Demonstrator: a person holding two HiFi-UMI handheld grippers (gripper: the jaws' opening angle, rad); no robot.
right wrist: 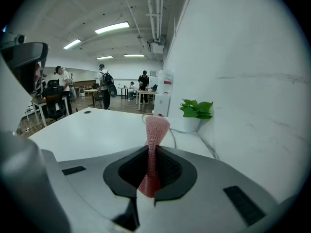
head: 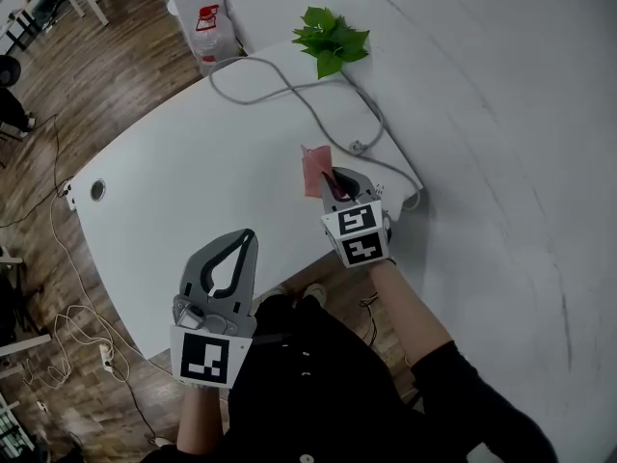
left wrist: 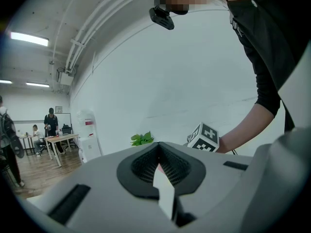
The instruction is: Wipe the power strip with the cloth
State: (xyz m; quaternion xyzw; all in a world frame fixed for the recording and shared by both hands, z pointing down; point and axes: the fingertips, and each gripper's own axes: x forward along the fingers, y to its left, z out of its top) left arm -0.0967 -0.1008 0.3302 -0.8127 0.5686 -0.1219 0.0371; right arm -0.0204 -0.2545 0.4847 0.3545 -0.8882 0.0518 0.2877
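- Head view: cloth (head: 313,169), pink, is pinched at its near end by the right gripper (head: 333,176). Long axis runs away from the person, toward the plant (head: 330,37); far end lies over the white table (head: 183,186).
- Right forearm is bare and stretched fwd from a black sleeve, w/ the gripper near the wall (head: 501,114).
- Left gripper (head: 250,236) is held lower and nearer the body, at the table's near edge. It points fwd, tips pressed together, nothing in them.
- Grey cable (head: 280,83) loops across the tabletop and passes just beside the cloth. Can't pick out the power strip w/ certainty on the white top.
- Wood floor (head: 58,95) lies left of the table.
- Left gripper view: left gripper (left wrist: 158,148) jaws closed tip to tip, empty. Beyond are the plant (left wrist: 142,139), the right one's marker cube (left wrist: 209,137) and a bare forearm.
- Right gripper view: right gripper (right wrist: 151,149) jaws clamp the cloth (right wrist: 156,127), which stands up out of the pads in a narrow twist and widens at the top. Plant (right wrist: 197,108) sits against the wall. Room behind is open, w/ ceiling strip lights, desks and several people.
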